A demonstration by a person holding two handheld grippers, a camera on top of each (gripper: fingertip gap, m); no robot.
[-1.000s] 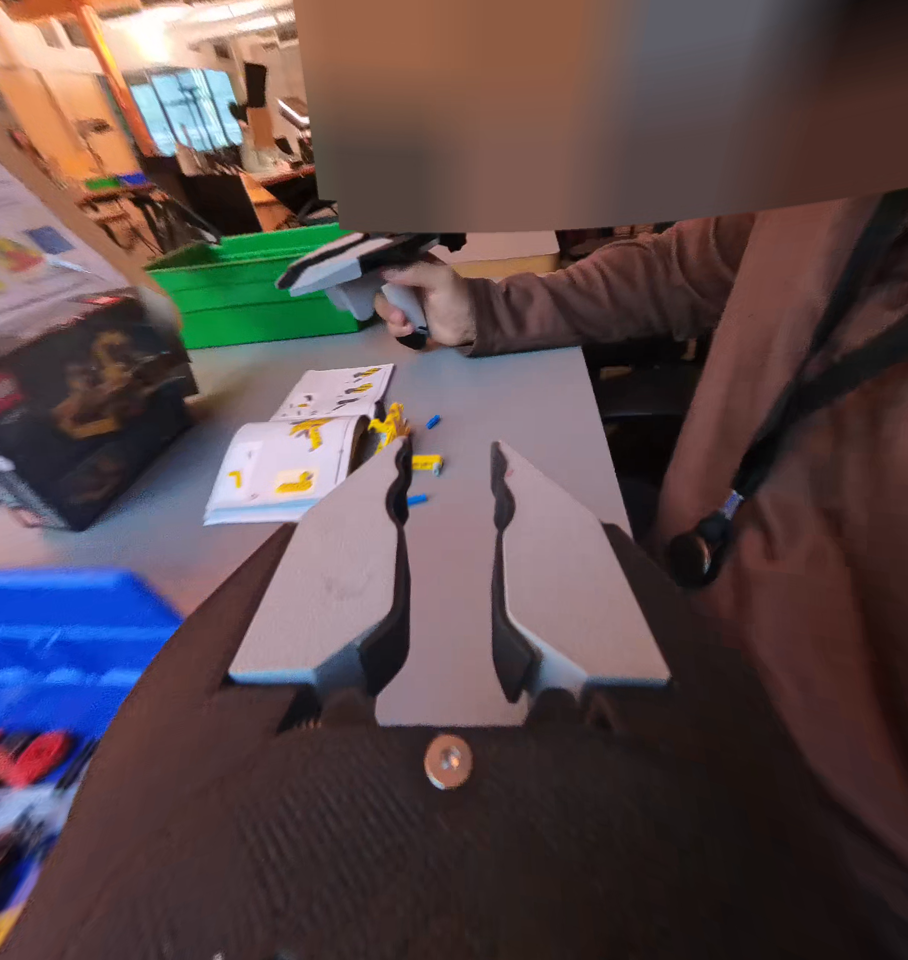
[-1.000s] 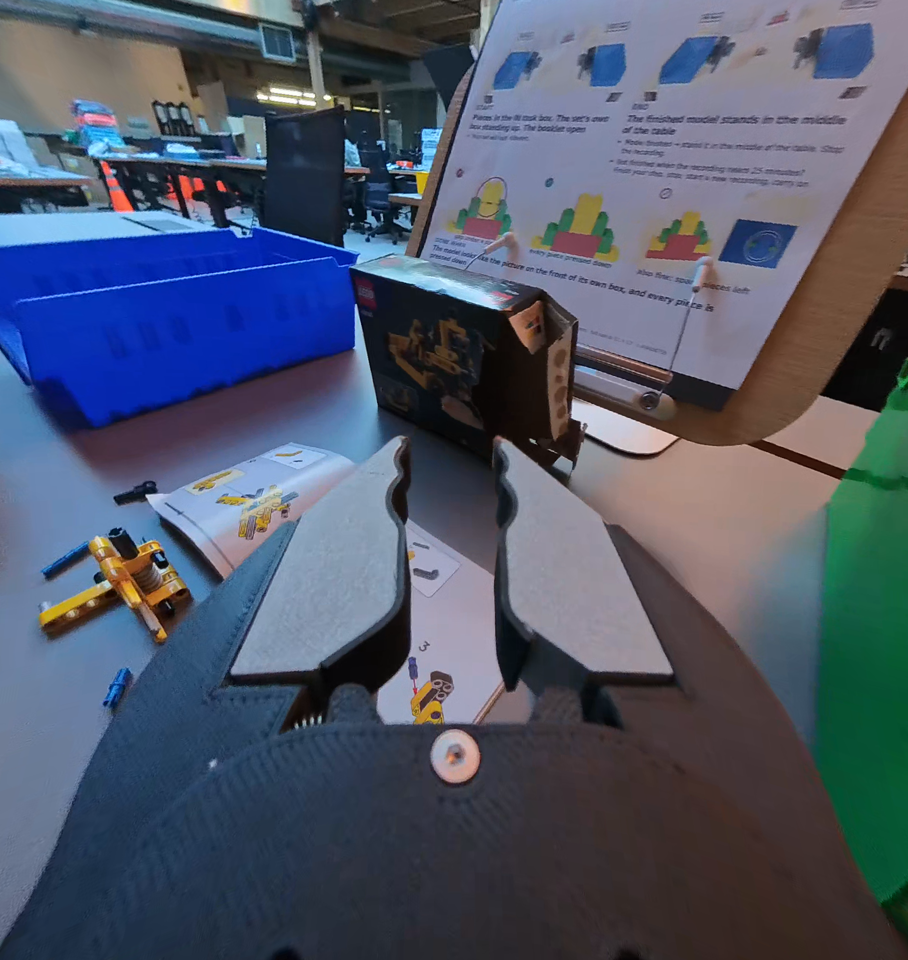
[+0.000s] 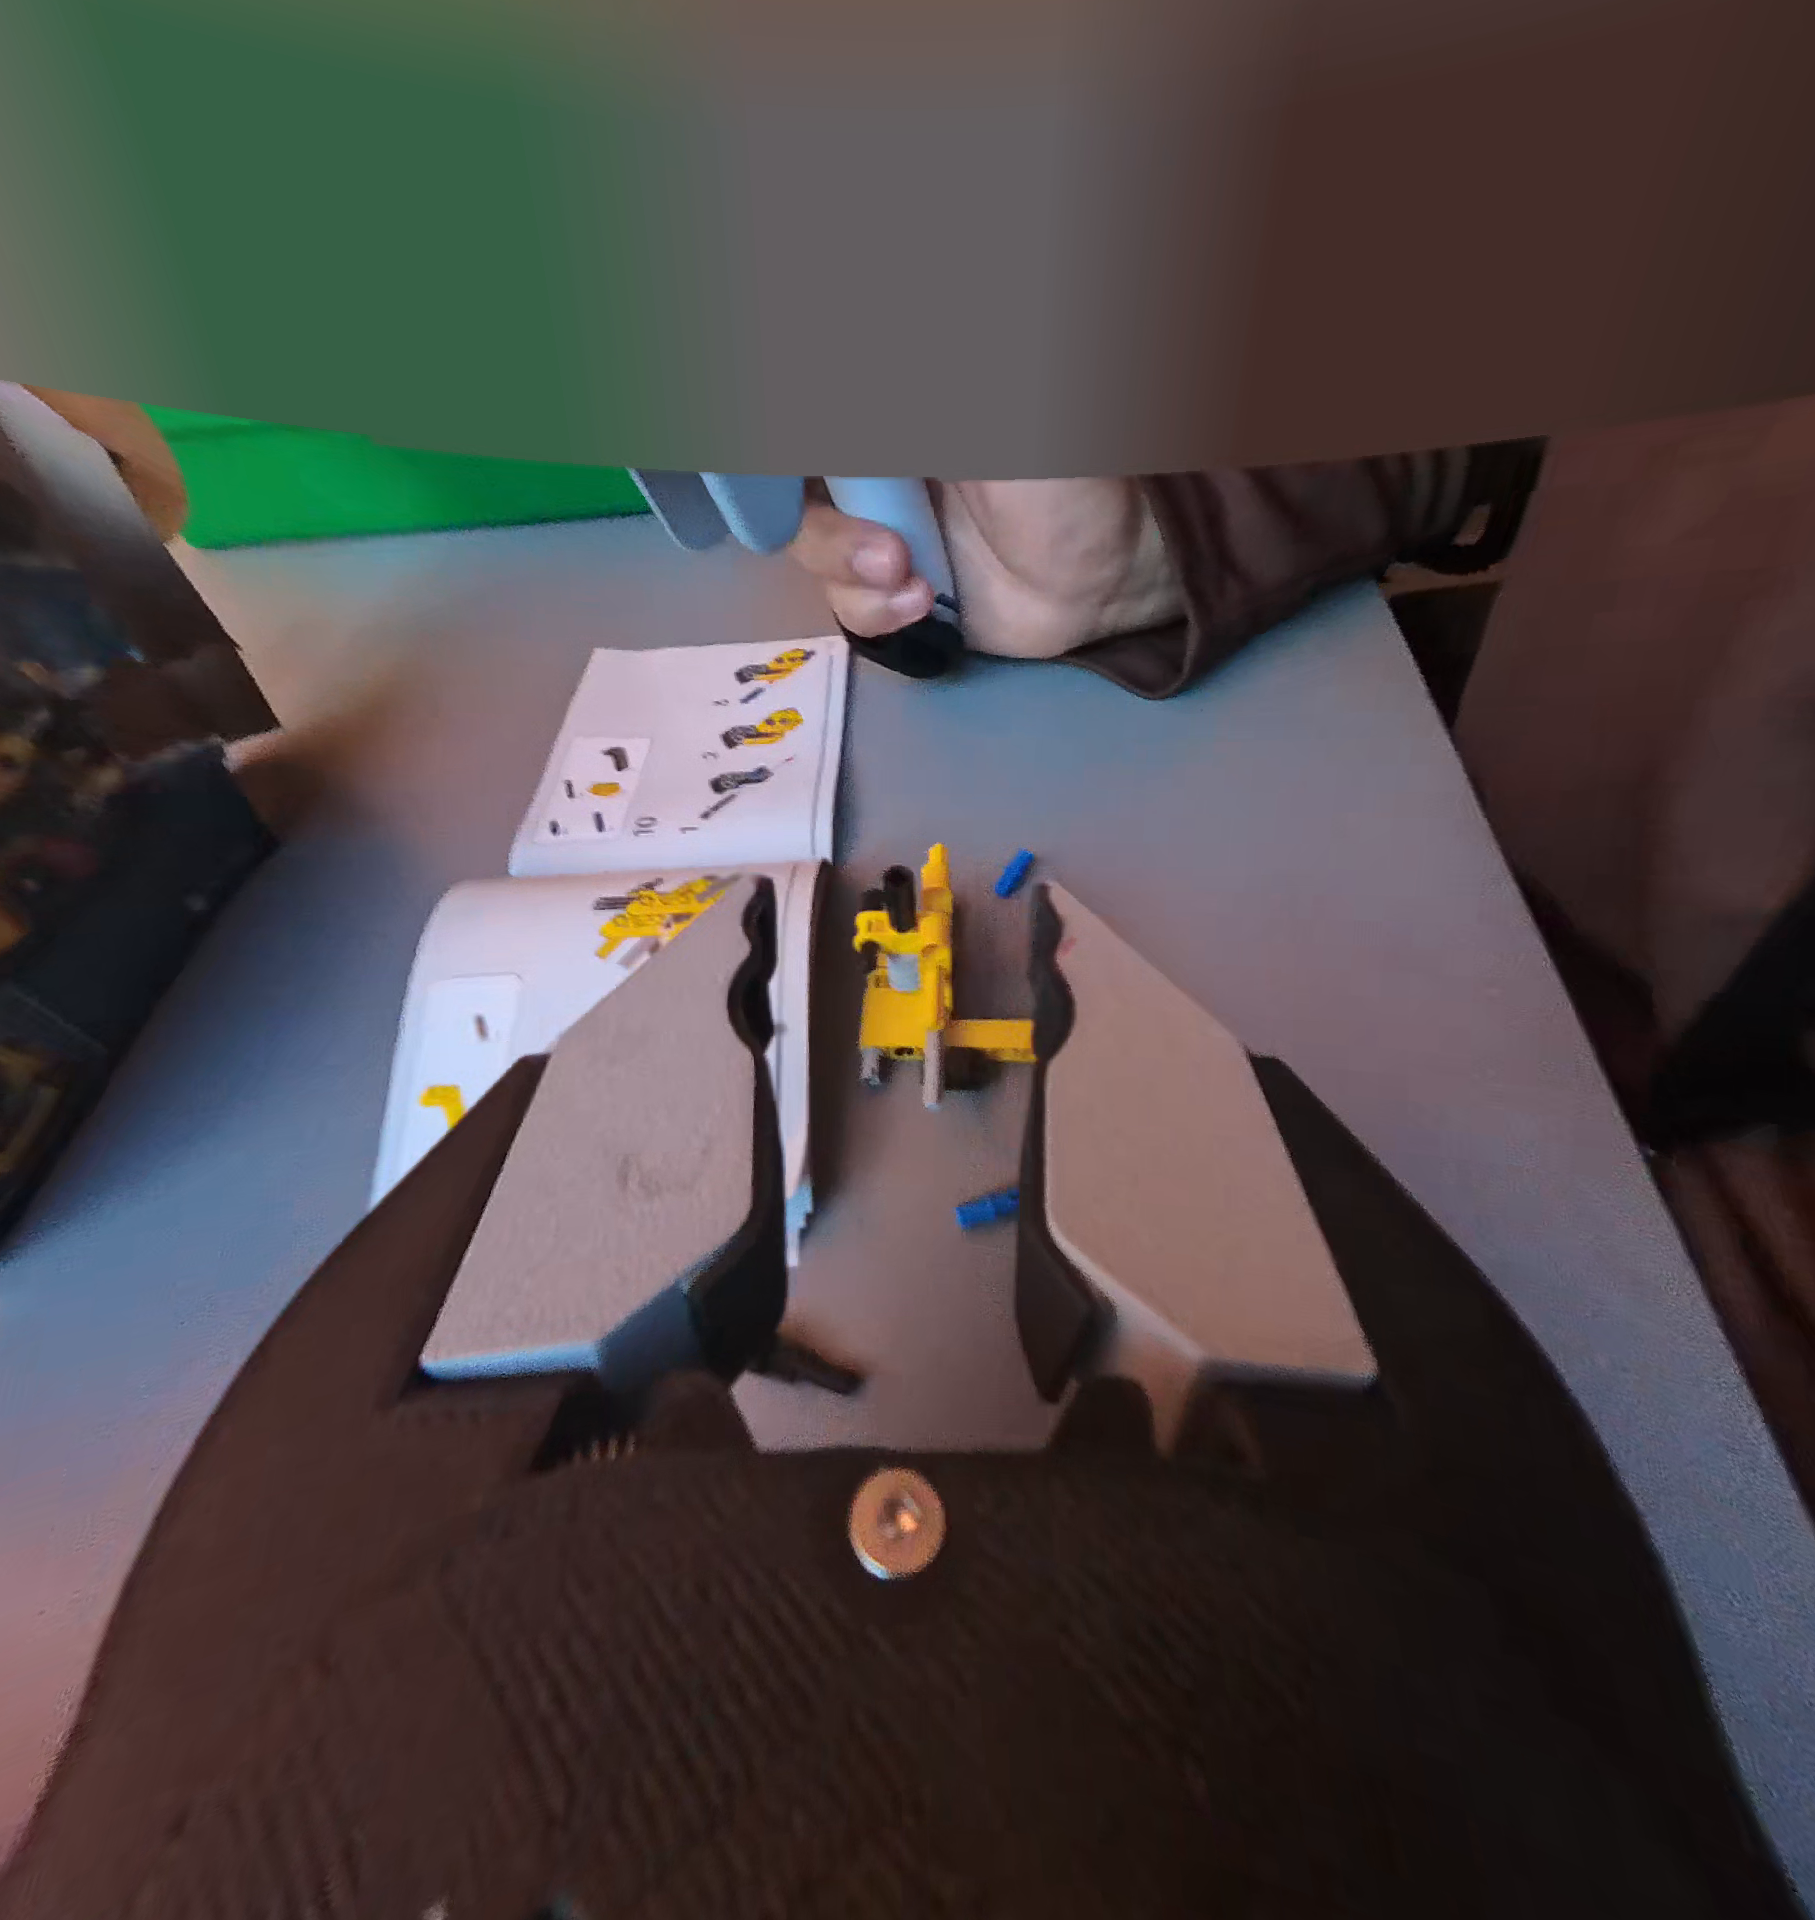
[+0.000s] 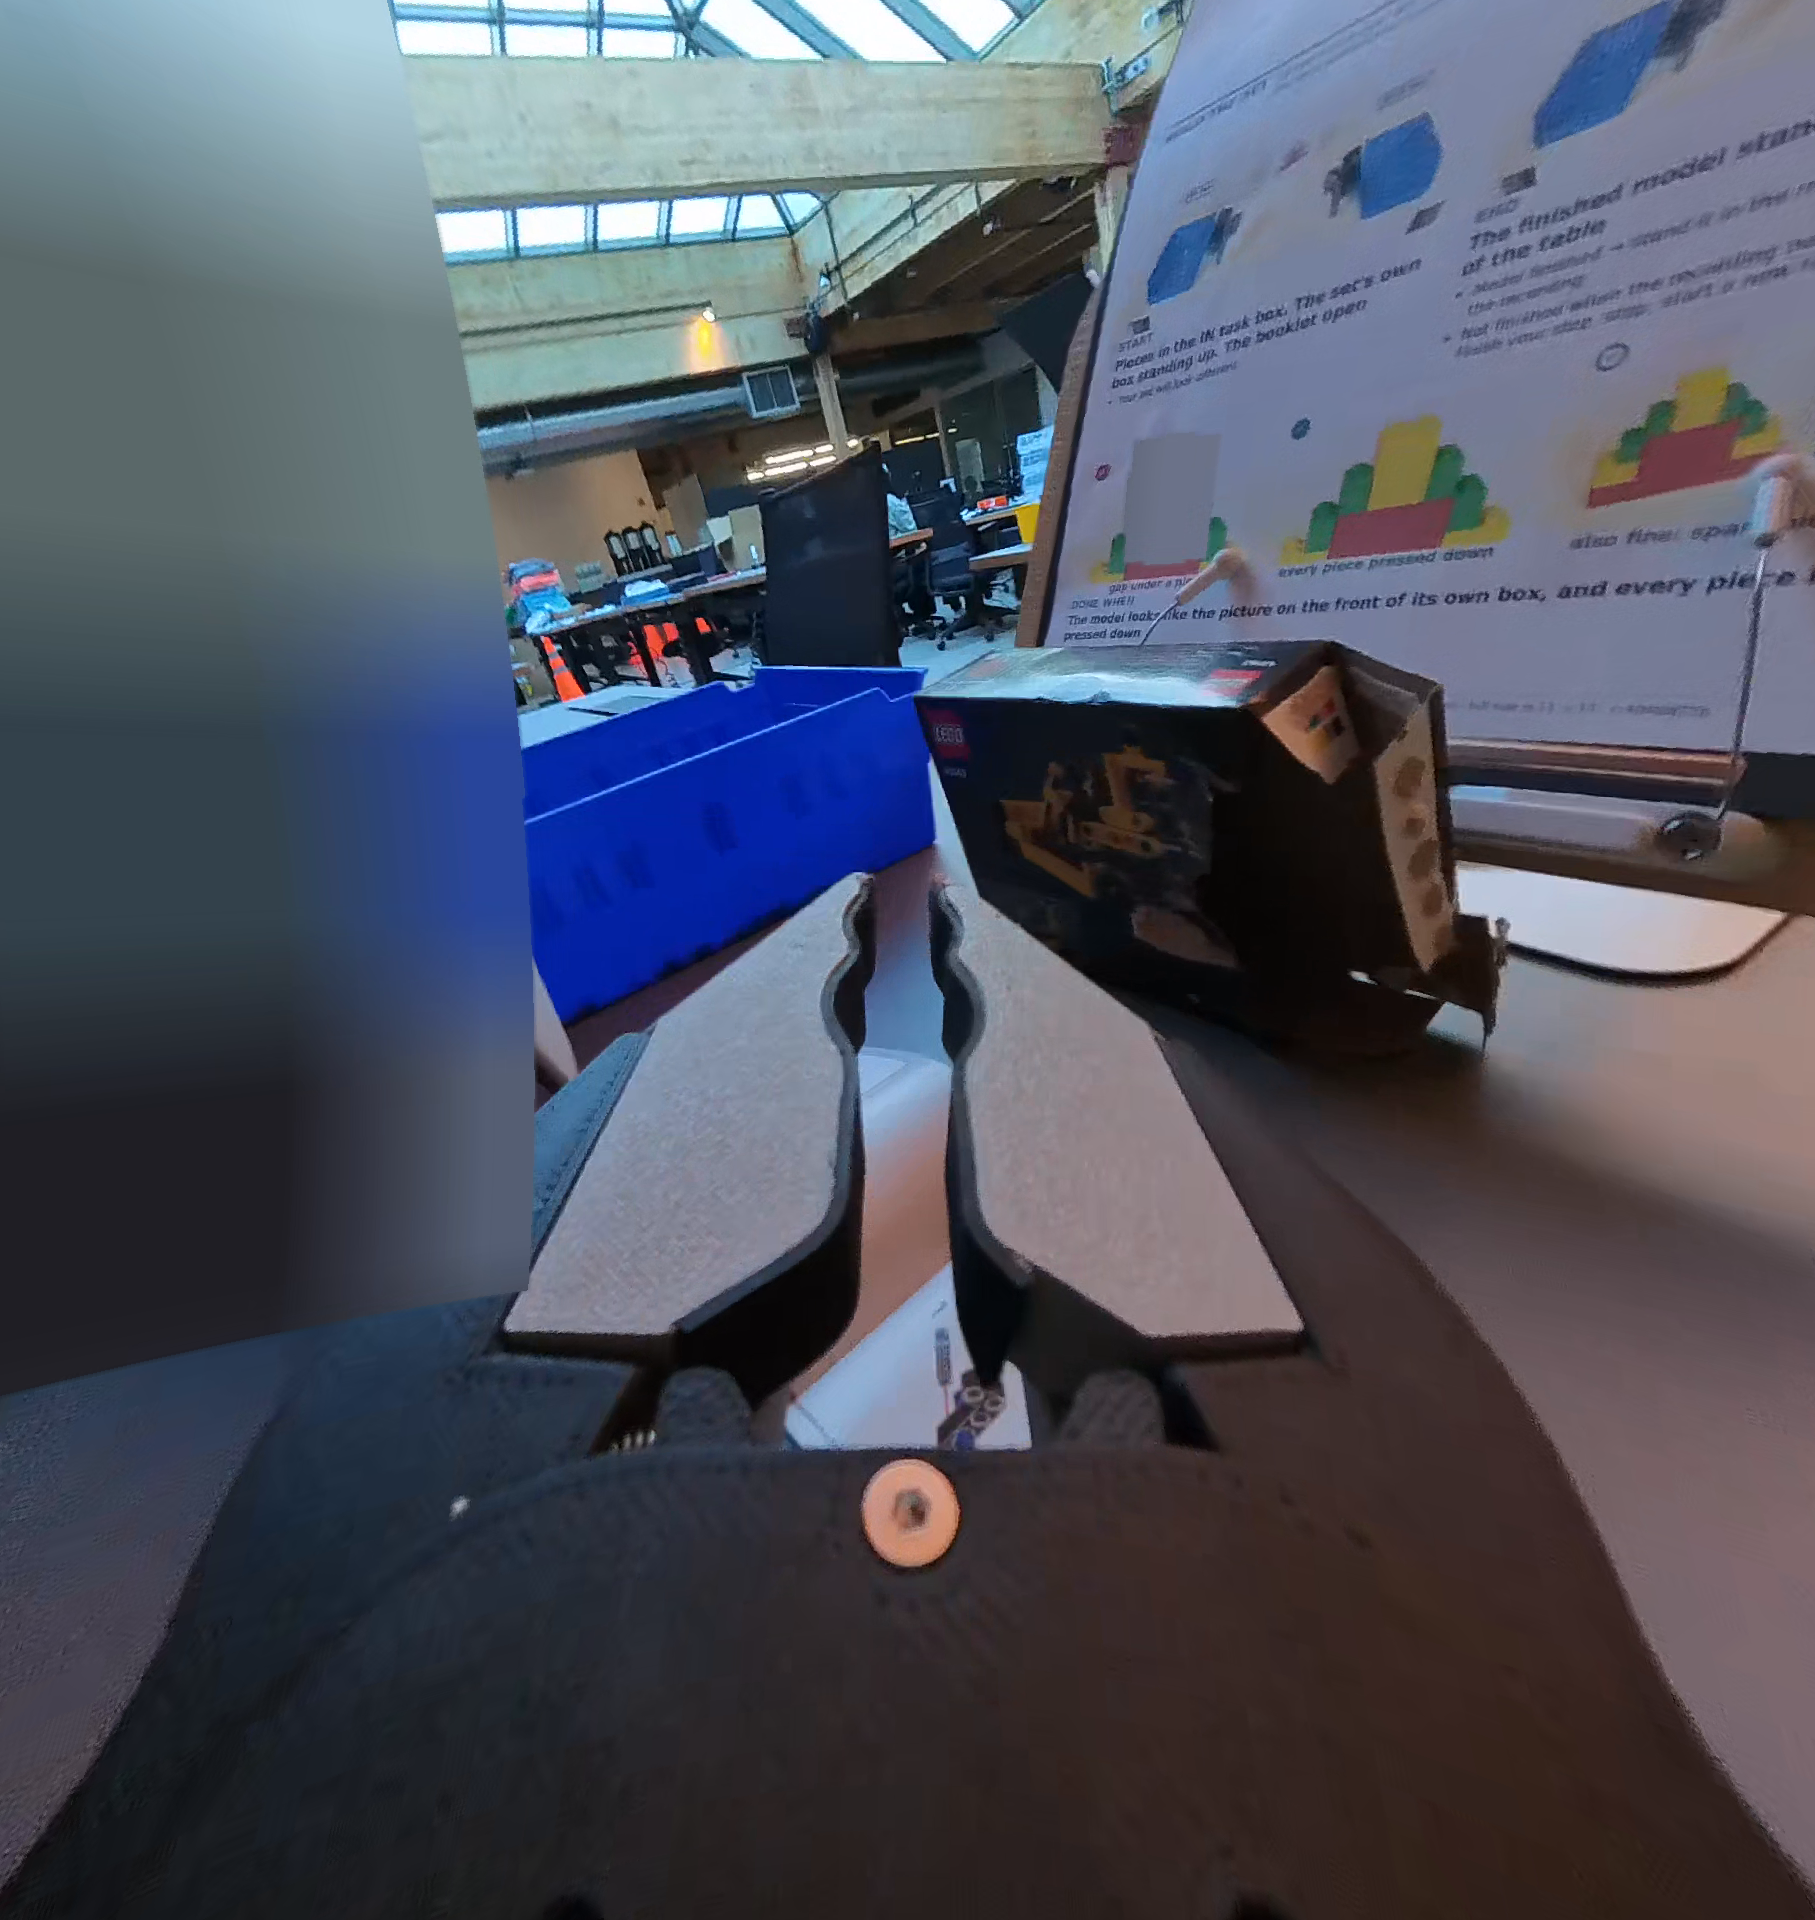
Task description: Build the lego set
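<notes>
Yellow plastic sat right in the mouth of the left tongs: a small yellow brick assembly lay on the grey table, between the two spread fingers and toward their tips, its long axis running away along the fingers, with a short yellow beam sticking out sideways toward the right finger. Whether that beam touched the pad could not be told; the left pad stood clear, so the left tongs were wide open and gripped nothing. One blue pin lay inside the gap nearer the hinge, another just past the tips. An open instruction booklet spread to the left. The right tongs were farther off, raised over the booklet, fingers slightly parted on air, pointing between a blue bin and a dark box.
</notes>
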